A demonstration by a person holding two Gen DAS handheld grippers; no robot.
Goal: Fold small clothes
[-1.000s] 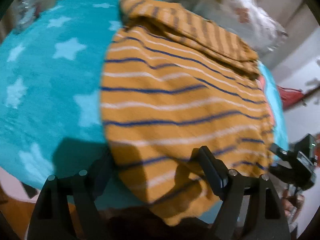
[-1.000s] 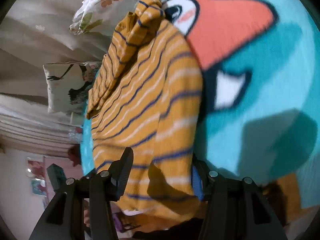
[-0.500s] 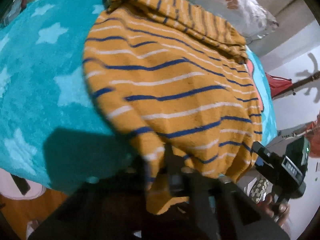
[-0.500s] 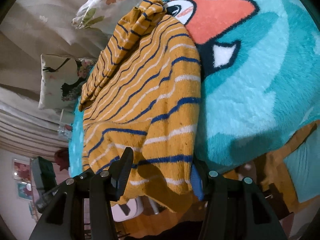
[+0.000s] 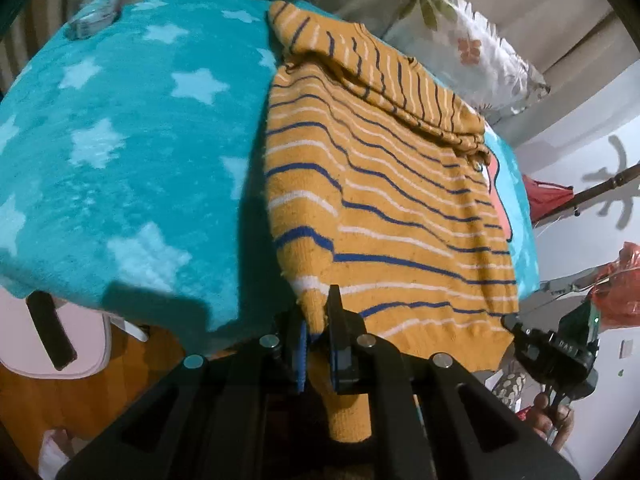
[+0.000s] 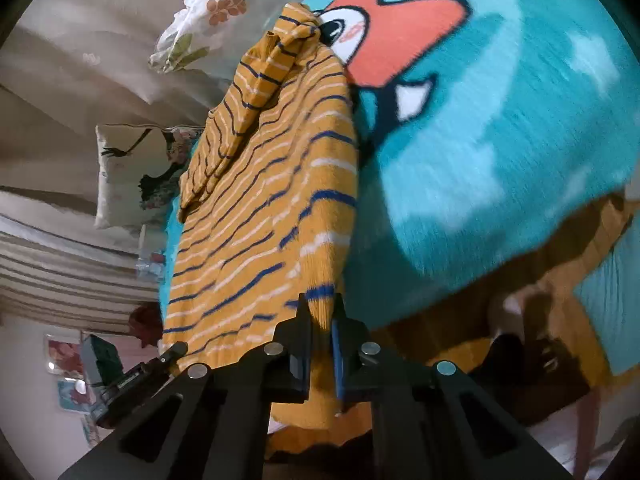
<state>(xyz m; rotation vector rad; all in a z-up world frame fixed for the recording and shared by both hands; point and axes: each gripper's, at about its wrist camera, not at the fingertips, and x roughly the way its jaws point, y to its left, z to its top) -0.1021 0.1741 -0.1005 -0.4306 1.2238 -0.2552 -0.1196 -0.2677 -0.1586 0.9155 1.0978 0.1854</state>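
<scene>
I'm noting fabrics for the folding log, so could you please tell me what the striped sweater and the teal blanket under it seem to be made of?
The striped sweater looks like a soft knit, perhaps cotton or acrylic: fine ribbing shows at the hem, matte mustard with blue and white stripes. The teal blanket looks like plush fleece, likely synthetic: a fuzzy, slightly shiny pile with white stars.

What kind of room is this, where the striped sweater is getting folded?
Most likely a bedroom. The orange striped sweater lies on a fluffy teal star-print blanket spread like a bed cover, floral pillows are propped behind it, and curtains hang in the background.
</scene>
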